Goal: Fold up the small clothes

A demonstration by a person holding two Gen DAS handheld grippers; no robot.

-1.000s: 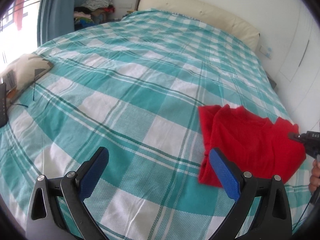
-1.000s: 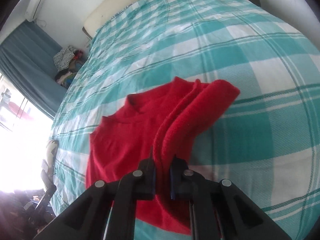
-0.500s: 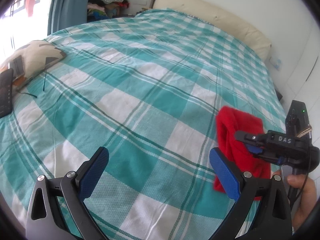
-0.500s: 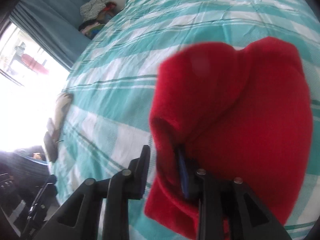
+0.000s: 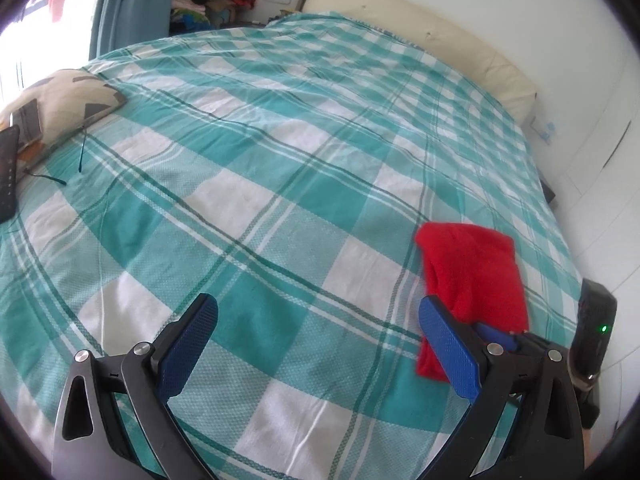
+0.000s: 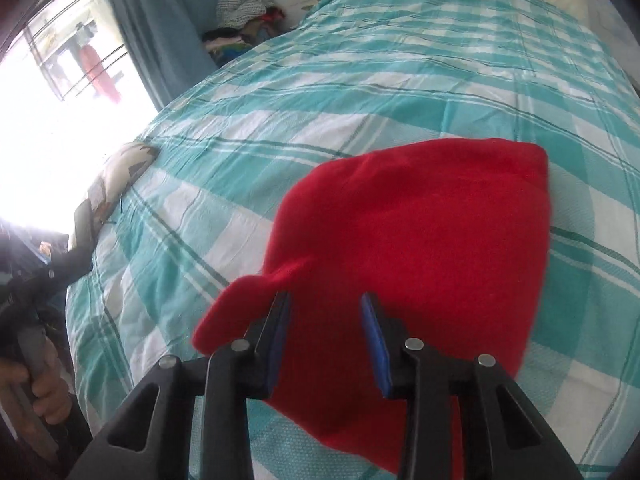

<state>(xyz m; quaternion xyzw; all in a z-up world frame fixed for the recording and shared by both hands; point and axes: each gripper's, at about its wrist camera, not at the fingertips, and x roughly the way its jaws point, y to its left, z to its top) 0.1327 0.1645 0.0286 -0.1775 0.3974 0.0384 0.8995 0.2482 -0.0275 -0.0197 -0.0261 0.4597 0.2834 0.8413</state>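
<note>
A small red garment [image 6: 420,240] lies folded over on the teal checked bedspread [image 6: 360,92]. It also shows in the left wrist view [image 5: 472,272], to the right of my left gripper. My right gripper [image 6: 326,316] is open just above the garment's near edge, with its blue pads apart and nothing between them. My left gripper [image 5: 316,332] is wide open and empty over the bedspread [image 5: 260,168], left of the garment. The right gripper's body shows at the left view's right edge [image 5: 592,336].
A patterned pillow [image 5: 60,100] and a dark device [image 5: 8,172] lie at the bed's left edge. A cream headboard cushion [image 5: 420,32] is at the far end. A pile of clothes [image 6: 244,20] and a blue curtain [image 6: 160,40] stand beyond the bed.
My right gripper carried the held edge of the red garment across, folding it in half, then opened and let go. My left gripper stayed open and shifted a little.
</note>
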